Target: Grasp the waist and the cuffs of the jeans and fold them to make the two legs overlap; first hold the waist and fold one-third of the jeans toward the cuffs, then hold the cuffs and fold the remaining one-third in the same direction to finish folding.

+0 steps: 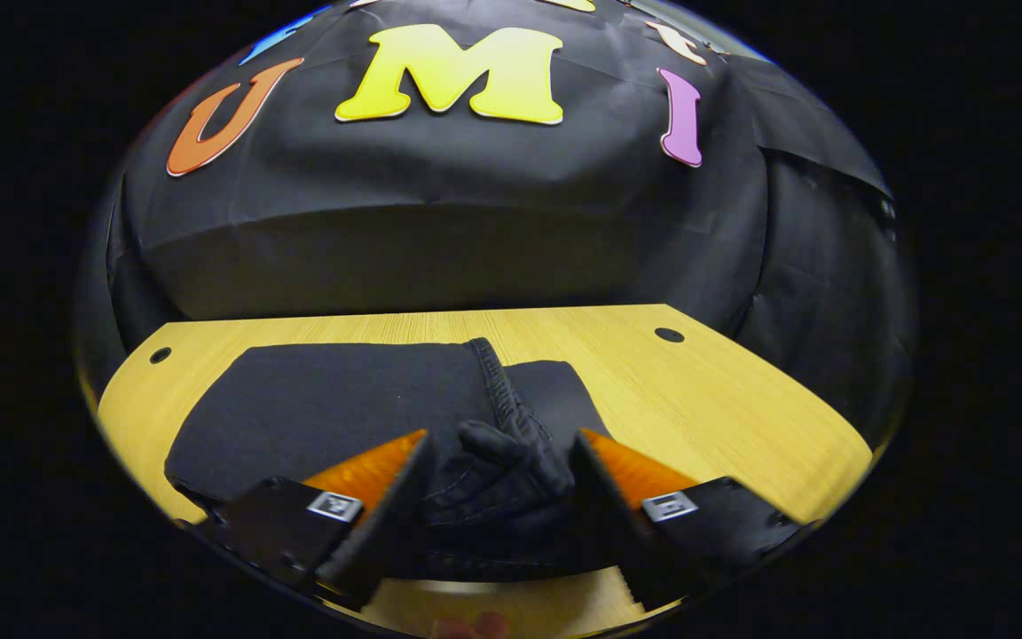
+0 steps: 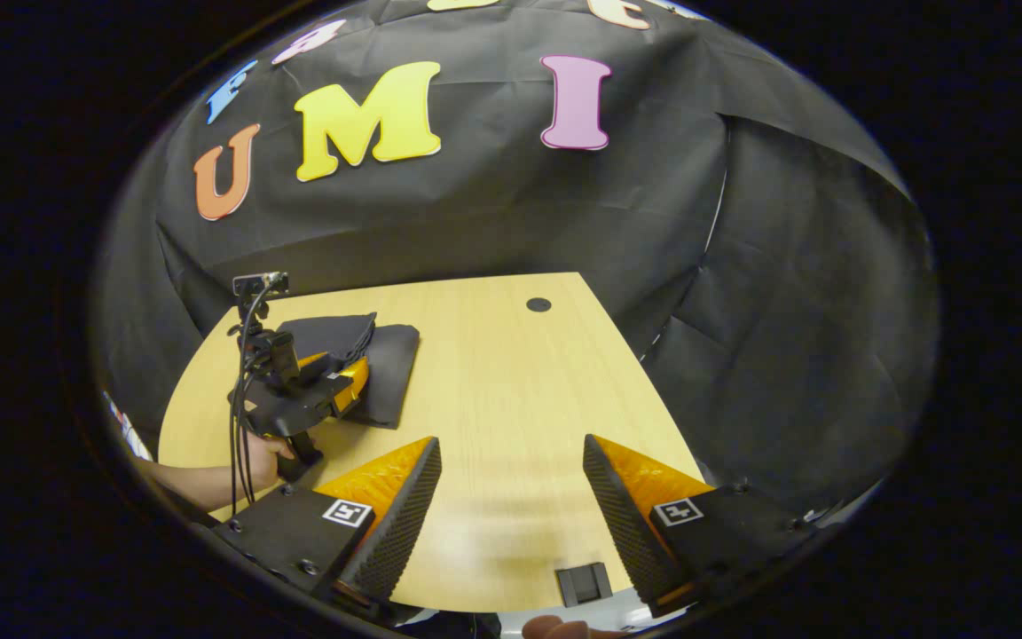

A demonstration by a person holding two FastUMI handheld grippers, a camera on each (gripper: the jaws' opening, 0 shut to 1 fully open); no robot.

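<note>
The dark jeans lie folded flat on the wooden table, with a gathered seam running down the middle. At their near edge a bunch of cloth rises between the fingers of my left gripper, whose jaws stand wide apart around it. In the right gripper view the jeans sit at the table's far left, and the left gripper is at their near edge, held by a hand. My right gripper hovers open over bare wood to the right, with nothing between its fingers.
The table has round cable holes at its far corners. A small black clip sits at its front edge. Cables hang from the left gripper's handle. Black cloth walls close in behind and on the right.
</note>
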